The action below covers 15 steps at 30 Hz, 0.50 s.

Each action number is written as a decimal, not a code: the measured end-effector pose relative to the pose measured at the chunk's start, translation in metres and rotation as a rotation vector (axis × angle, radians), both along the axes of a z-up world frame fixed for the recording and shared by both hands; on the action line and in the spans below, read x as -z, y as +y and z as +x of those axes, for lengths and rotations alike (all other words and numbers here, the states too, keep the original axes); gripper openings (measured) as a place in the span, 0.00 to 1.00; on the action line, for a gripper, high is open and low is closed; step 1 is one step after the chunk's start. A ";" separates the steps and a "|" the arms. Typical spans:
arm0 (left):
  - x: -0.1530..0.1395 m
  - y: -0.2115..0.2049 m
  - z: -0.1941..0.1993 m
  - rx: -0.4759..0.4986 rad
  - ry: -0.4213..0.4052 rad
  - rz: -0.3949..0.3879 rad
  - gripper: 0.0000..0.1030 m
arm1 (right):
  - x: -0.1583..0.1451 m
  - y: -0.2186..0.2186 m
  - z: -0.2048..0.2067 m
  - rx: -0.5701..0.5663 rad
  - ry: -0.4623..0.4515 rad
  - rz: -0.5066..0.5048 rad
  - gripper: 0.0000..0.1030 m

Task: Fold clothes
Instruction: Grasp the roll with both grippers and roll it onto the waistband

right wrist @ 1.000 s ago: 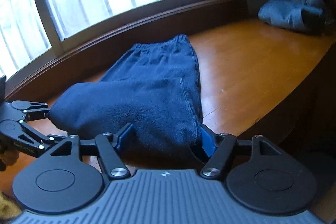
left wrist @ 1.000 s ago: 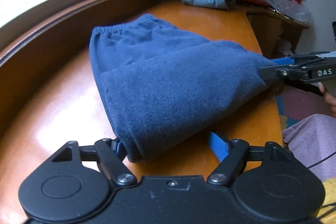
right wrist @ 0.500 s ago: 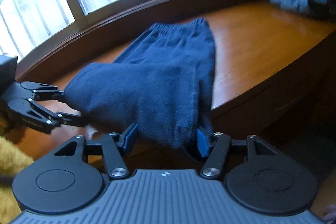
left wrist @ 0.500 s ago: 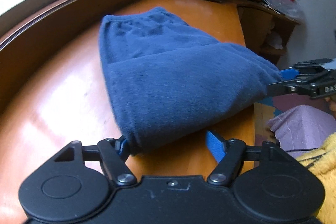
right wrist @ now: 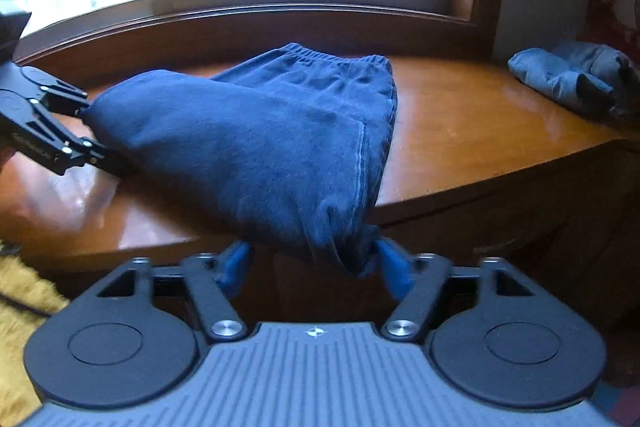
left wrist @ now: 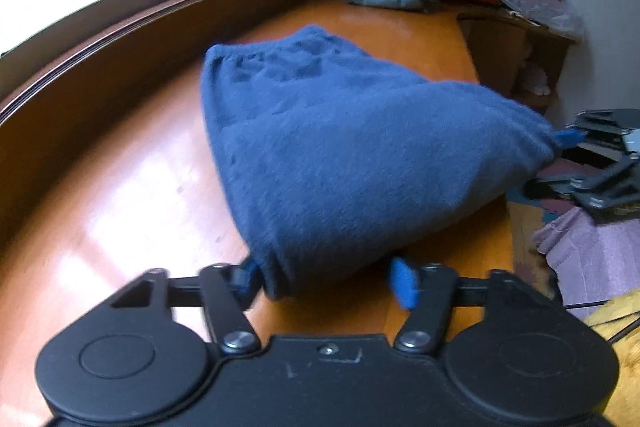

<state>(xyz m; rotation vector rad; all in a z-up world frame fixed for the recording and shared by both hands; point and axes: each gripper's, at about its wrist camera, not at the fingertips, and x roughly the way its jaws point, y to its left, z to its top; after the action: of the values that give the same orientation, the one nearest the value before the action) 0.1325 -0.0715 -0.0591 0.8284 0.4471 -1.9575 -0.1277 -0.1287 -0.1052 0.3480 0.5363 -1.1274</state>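
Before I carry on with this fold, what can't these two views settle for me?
- Left wrist view: motion blur smears the left hand-held gripper; whether its pads pinch the dark blue fleece garment is unclear.
- Right wrist view: bunched fabric covers the gap in the right hand-held gripper, hiding pad contact.
- Both views: the garment's lower layer and leg ends are hidden under the folded-over layer.
- The folded grey-blue clothes are too small to identify.

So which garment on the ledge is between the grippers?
The dark blue pants, the near garment, with an end between each gripper's jaws; the grey-blue folded clothes lie untouched by the far wall.
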 end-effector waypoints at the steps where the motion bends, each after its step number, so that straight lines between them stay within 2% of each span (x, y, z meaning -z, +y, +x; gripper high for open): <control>1: -0.002 0.002 0.001 0.013 -0.005 -0.006 0.48 | -0.002 -0.002 0.000 0.002 -0.019 0.011 0.37; 4: -0.015 0.013 0.005 0.021 0.002 0.000 0.42 | -0.022 0.007 -0.008 -0.013 -0.083 0.031 0.28; 9: -0.050 0.028 0.022 -0.062 0.139 0.024 0.43 | -0.070 0.031 -0.026 -0.072 -0.203 0.012 0.27; 12: -0.057 0.016 0.026 -0.111 0.193 0.025 0.44 | -0.082 0.015 -0.039 -0.058 -0.291 -0.002 0.27; 15: -0.064 -0.009 0.025 -0.151 0.208 -0.001 0.48 | -0.084 -0.015 -0.046 -0.037 -0.334 -0.028 0.27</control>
<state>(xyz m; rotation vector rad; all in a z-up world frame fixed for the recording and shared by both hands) 0.1575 -0.0810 0.0050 0.5742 0.6131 -1.9094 -0.1734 -0.1438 -0.0207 0.4888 0.2318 -1.0137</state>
